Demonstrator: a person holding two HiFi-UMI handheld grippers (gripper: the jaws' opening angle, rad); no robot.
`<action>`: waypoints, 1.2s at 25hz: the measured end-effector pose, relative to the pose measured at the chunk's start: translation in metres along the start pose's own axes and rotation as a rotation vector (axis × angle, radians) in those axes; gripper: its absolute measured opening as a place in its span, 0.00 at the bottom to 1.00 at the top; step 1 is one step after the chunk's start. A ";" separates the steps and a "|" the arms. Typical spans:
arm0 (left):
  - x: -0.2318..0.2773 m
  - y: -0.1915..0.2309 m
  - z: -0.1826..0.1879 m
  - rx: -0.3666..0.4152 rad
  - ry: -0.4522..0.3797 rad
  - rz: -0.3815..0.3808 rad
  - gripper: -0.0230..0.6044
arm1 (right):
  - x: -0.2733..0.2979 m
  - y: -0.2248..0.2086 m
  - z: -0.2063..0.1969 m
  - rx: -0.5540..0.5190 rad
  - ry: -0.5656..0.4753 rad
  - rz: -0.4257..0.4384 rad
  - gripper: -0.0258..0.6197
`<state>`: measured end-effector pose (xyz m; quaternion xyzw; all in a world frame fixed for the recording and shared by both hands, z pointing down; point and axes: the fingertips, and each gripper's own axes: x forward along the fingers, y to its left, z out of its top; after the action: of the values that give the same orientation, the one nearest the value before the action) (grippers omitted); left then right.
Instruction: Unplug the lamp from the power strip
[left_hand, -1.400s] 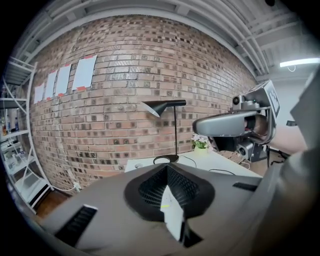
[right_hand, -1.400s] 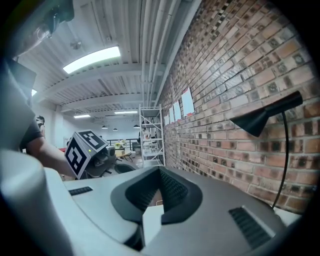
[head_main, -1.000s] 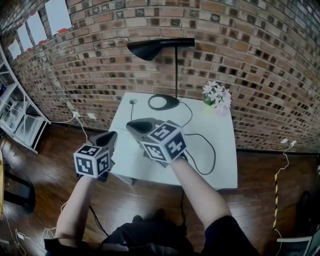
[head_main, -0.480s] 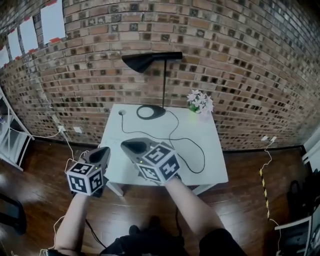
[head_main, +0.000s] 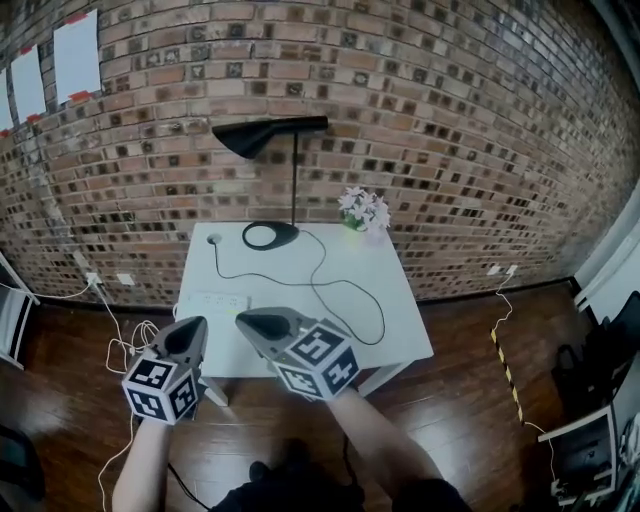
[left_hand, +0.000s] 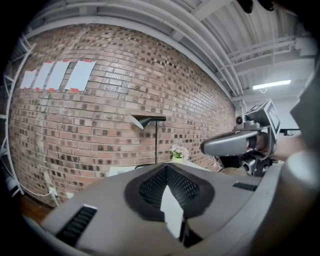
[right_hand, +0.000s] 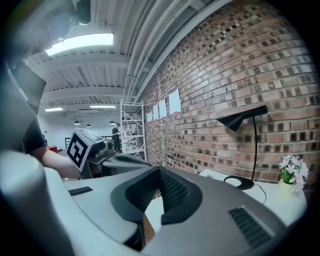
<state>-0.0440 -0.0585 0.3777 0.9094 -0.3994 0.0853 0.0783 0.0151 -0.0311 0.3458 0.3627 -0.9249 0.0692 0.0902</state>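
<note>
Head view, looking steeply down on a white table (head_main: 400, 330) against a brick wall (head_main: 450, 120). A black desk lamp (head_main: 268, 134) stands at the table's far edge on a round base. Its black cord (head_main: 372, 322) loops across the tabletop and curves back toward the near left corner. A white power strip (head_main: 210, 301) lies there, with a small green light at its right end. A pot of white flowers (head_main: 363, 208) sits to the right of the lamp.

Nothing of the unplugging looks done yet. The cord leads to the strip, and my right gripper hides the plug, so I judge it not yet pulled. The reach, the grasp and the pull are all left.

I hold both grippers out in front of me over the table's near edge, pointing toward the wall and tilted slightly down. My left gripper (head_main: 188, 335) is just short of the strip's near edge, jaws together, with nothing between them. My right gripper (head_main: 260, 323) is beside it to the right, near the strip's lit end, jaws likewise closed and empty. Neither touches the strip or the cord.
</note>
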 end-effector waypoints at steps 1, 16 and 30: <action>-0.004 0.001 0.002 0.012 -0.015 0.003 0.03 | -0.002 0.001 0.001 -0.001 -0.008 -0.008 0.02; -0.042 -0.035 0.037 0.021 -0.184 -0.150 0.03 | -0.044 0.044 0.028 -0.075 -0.127 -0.093 0.02; -0.036 -0.091 0.054 0.074 -0.235 -0.214 0.03 | -0.118 0.037 0.030 -0.097 -0.201 -0.182 0.02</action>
<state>0.0042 0.0163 0.3102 0.9527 -0.3034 -0.0157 0.0063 0.0719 0.0678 0.2888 0.4454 -0.8949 -0.0206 0.0203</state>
